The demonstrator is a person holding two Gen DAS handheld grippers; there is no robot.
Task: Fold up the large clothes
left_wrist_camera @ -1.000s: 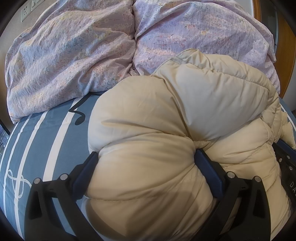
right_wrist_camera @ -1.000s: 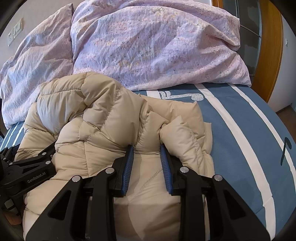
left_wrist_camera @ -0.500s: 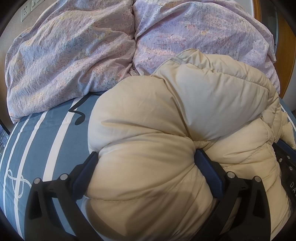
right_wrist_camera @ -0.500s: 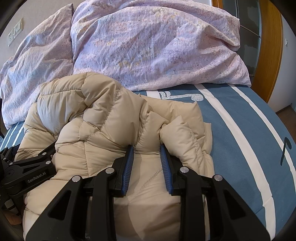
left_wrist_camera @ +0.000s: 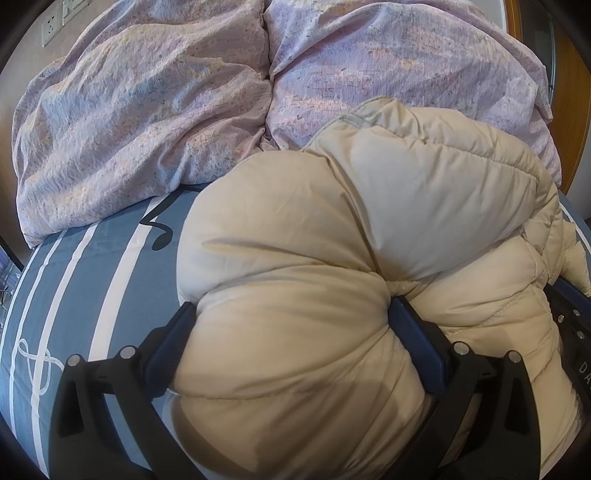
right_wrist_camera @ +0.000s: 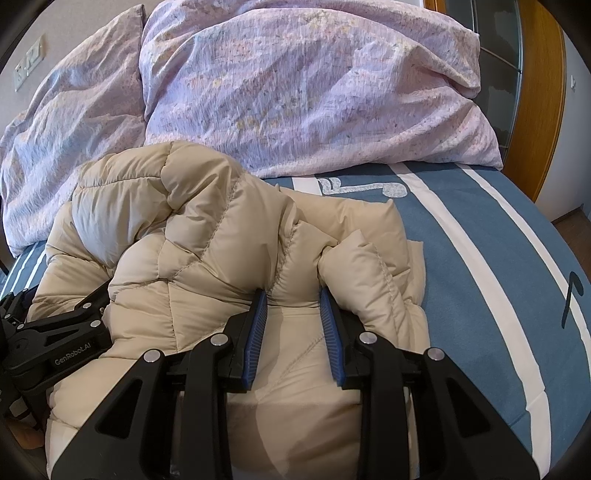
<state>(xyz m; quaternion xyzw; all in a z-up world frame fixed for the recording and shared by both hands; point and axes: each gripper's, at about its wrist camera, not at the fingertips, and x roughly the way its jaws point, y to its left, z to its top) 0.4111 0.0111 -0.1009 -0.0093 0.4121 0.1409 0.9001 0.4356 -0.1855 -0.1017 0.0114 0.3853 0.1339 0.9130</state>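
A puffy beige down jacket (left_wrist_camera: 369,229) lies bunched on the blue bed sheet (left_wrist_camera: 92,266). My left gripper (left_wrist_camera: 291,308) stands wide around a thick roll of the jacket's left side, and its blue pads dent the padding. In the right wrist view, my right gripper (right_wrist_camera: 292,295) is shut on a narrower quilted fold of the same jacket (right_wrist_camera: 207,229) near its right edge. The left gripper's black body (right_wrist_camera: 55,332) shows at the jacket's left side. The parts of the jacket under both grippers are hidden.
A crumpled lilac duvet (right_wrist_camera: 314,92) is heaped across the head of the bed, just behind the jacket. The striped sheet with music notes (right_wrist_camera: 498,277) stretches to the right. A wooden door frame (right_wrist_camera: 535,92) stands at the far right, and wall sockets (left_wrist_camera: 55,22) at the upper left.
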